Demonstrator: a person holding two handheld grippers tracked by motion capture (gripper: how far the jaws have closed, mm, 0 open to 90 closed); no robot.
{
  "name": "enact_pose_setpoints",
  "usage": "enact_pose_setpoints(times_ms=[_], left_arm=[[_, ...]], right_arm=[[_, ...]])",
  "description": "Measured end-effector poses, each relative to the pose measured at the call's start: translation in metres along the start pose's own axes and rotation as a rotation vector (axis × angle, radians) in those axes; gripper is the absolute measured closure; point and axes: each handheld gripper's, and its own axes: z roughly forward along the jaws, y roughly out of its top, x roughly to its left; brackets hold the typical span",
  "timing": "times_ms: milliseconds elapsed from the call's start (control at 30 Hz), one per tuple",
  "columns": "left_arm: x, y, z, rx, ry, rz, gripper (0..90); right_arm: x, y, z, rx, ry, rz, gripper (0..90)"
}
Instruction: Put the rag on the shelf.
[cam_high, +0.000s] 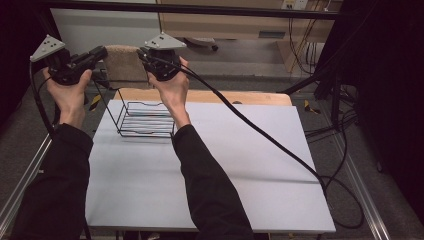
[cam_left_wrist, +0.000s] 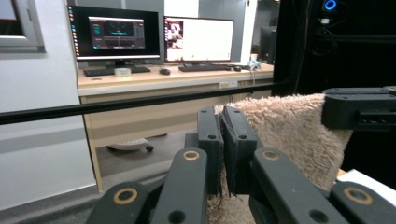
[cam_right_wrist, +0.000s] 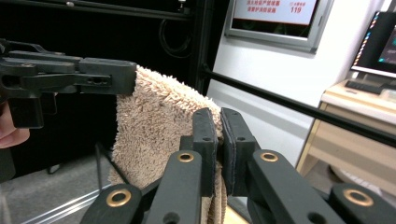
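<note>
A beige fluffy towel (cam_high: 121, 62) hangs stretched between my two grippers, held up beyond the table's far left corner. The left gripper (cam_high: 101, 53) is shut on the towel's left end and the right gripper (cam_high: 142, 54) on its right end. In the left gripper view the jaws (cam_left_wrist: 222, 135) pinch the towel (cam_left_wrist: 289, 135) edge, with the right gripper (cam_left_wrist: 359, 109) clamping its far corner. The right gripper view has its own jaws (cam_right_wrist: 218, 135) closed on the towel (cam_right_wrist: 154, 126), the left gripper (cam_right_wrist: 70, 77) beyond. A black wire basket (cam_high: 145, 120) stands on the white tabletop (cam_high: 225, 165) below the hands.
The right gripper's thick black cable (cam_high: 260, 132) trails across the table to the right edge. A black frame bar (cam_left_wrist: 140, 102) runs across ahead. Behind it is a wooden desk (cam_left_wrist: 177, 77) with two monitors. More cables lie on the floor at the right.
</note>
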Motion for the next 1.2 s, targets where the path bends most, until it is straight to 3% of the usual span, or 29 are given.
enact_pose_setpoints(times_ms=[267,567,767,1000,1200], left_arm=[[-0.006,-0.019,-0.012,0.032,-0.017,0.008,86.0],[-0.009,-0.028,-0.025,0.059,-0.039,0.017,85.2],[-0.013,-0.033,-0.036,0.097,-0.055,0.029,83.9],[-0.016,-0.038,-0.042,0.147,-0.049,0.039,80.3],[-0.014,-0.035,-0.050,0.167,-0.051,0.015,74.7]], right_arm=[[0.004,-0.016,-0.007,0.036,0.037,0.008,85.2],[0.010,-0.022,-0.014,0.057,0.089,0.006,84.2],[0.018,-0.026,-0.020,0.109,0.122,-0.012,82.8],[0.027,-0.032,-0.023,0.165,0.130,-0.055,80.4],[0.031,-0.035,-0.024,0.201,0.142,-0.071,79.8]])
